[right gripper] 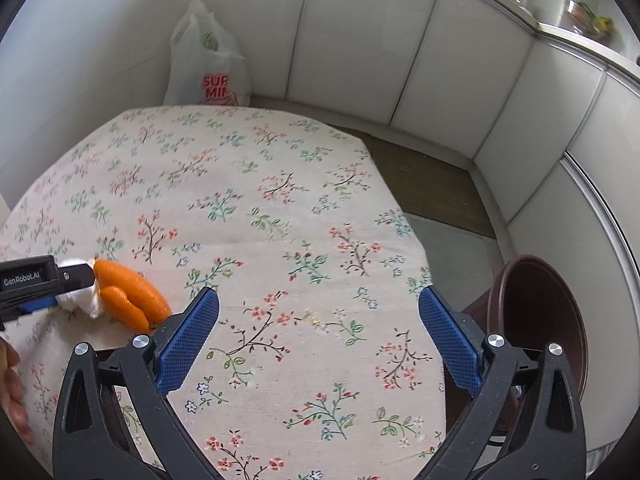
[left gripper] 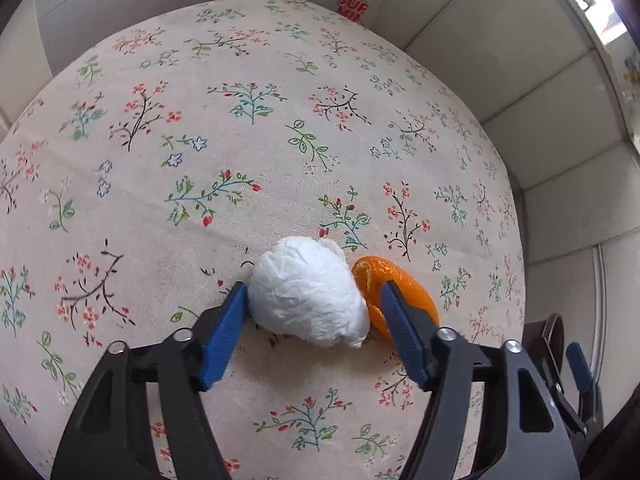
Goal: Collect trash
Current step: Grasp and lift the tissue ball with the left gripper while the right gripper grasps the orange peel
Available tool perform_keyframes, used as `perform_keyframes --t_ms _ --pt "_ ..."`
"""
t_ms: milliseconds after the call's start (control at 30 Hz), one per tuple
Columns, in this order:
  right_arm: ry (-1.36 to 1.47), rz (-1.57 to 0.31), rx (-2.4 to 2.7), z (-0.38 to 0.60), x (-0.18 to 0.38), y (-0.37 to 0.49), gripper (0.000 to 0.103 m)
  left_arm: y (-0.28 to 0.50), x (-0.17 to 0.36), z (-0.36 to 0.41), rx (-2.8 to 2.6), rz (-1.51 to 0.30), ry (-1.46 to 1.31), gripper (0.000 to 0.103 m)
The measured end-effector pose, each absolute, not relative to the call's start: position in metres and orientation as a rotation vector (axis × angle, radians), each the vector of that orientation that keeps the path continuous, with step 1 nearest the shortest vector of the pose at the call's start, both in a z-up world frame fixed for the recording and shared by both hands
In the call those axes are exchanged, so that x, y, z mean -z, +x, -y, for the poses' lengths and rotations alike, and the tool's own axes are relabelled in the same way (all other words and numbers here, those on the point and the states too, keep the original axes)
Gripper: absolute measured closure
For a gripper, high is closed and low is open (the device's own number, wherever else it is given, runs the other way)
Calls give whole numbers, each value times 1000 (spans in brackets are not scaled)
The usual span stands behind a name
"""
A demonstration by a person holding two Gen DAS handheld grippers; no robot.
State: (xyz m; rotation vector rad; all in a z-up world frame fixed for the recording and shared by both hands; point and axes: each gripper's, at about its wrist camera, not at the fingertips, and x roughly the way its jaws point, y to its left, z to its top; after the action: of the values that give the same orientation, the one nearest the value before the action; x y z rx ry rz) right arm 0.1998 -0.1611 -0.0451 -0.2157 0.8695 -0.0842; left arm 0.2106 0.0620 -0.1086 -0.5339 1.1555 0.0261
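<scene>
A crumpled white tissue ball [left gripper: 308, 296] lies on the flowered tablecloth [left gripper: 240, 140], with an orange peel [left gripper: 404, 284] touching its right side. My left gripper [left gripper: 314, 286] straddles the tissue. Its left pad [left gripper: 228, 328] touches the ball, while its right pad [left gripper: 400, 328] lies over the peel with a thin strip of peel showing between pad and tissue. The right wrist view shows the same tissue [right gripper: 78, 300] and peel [right gripper: 128, 296] at the far left beside the left gripper [right gripper: 74, 288]. My right gripper [right gripper: 318, 294] hangs open over bare cloth, holding nothing.
A white plastic bag [right gripper: 208, 72] with red print stands beyond the table's far edge, against the white wall panels. A brown round bin [right gripper: 540, 320] sits low past the table's right edge. A person's hand [right gripper: 12, 400] shows at the lower left.
</scene>
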Motion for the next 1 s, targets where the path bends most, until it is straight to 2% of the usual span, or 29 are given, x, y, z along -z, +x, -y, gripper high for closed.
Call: perform_keyframes --t_ms 33,100,167,267,700,1000 --pt "-235 -874 75 156 48 200 7 211 109 -61 -15 -1154 -517 49" --pt "-265 -877 56 149 52 201 7 208 110 -60 3 -1146 -478 54" --pt "-290 -879 25 141 57 203 7 205 112 -60 28 -1138 -455 64" --pt "-317 -875 -41 130 61 203 7 201 111 -64 77 -1133 -471 69" --pt "-448 -876 -481 52 84 201 7 187 24 -119 91 -815 -596 69" --pt "-529 -894 -534 31 100 210 11 185 13 -139 81 -765 -642 69"
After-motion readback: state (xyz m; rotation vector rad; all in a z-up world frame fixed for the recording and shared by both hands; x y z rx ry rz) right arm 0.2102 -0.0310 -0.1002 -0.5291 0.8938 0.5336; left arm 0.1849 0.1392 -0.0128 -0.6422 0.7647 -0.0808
